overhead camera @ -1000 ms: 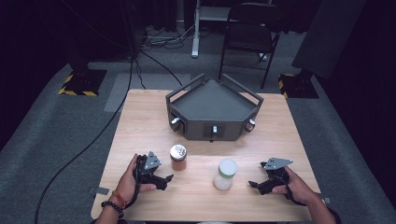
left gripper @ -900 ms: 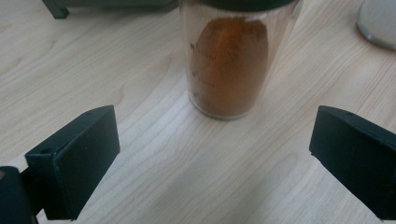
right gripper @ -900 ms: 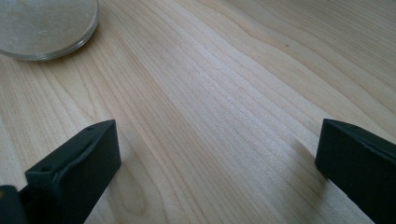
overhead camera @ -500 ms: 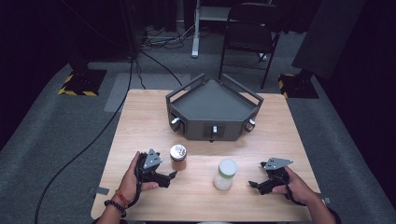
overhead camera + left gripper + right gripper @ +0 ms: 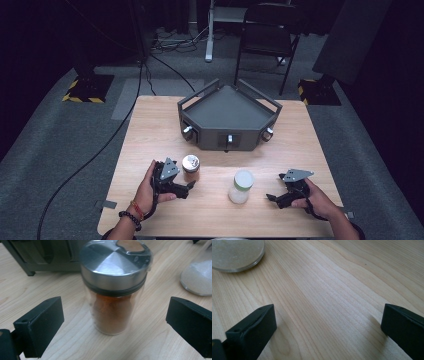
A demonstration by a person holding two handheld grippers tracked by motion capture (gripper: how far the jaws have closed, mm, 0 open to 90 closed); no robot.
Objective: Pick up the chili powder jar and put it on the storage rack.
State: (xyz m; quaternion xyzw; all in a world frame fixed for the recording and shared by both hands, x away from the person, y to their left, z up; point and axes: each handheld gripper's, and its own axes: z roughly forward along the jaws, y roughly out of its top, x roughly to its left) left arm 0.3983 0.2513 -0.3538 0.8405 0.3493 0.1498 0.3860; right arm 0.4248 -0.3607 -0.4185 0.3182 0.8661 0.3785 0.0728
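Observation:
A glass spice jar (image 5: 190,168) (image 5: 113,287) with a steel shaker lid and orange-brown powder stands upright on the wooden table (image 5: 150,130). My left gripper (image 5: 189,187) (image 5: 112,325) is open, its jaws wide on either side of the jar without touching it. A second jar (image 5: 241,186) with a pale lid and white grains stands to the right; its base shows in the left gripper view (image 5: 198,277) and the right gripper view (image 5: 235,253). My right gripper (image 5: 272,198) (image 5: 327,327) rests open on the bare wood, right of the white jar, with nothing between its jaws.
A dark grey angular tray (image 5: 200,117) with raised rails and small knobs on its front sits at the table's far middle. A black chair (image 5: 265,37), stands and cables are on the carpet beyond the table.
My left gripper has moved a little forward and right, closer to the spice jar. The right gripper and both jars have stayed where they were.

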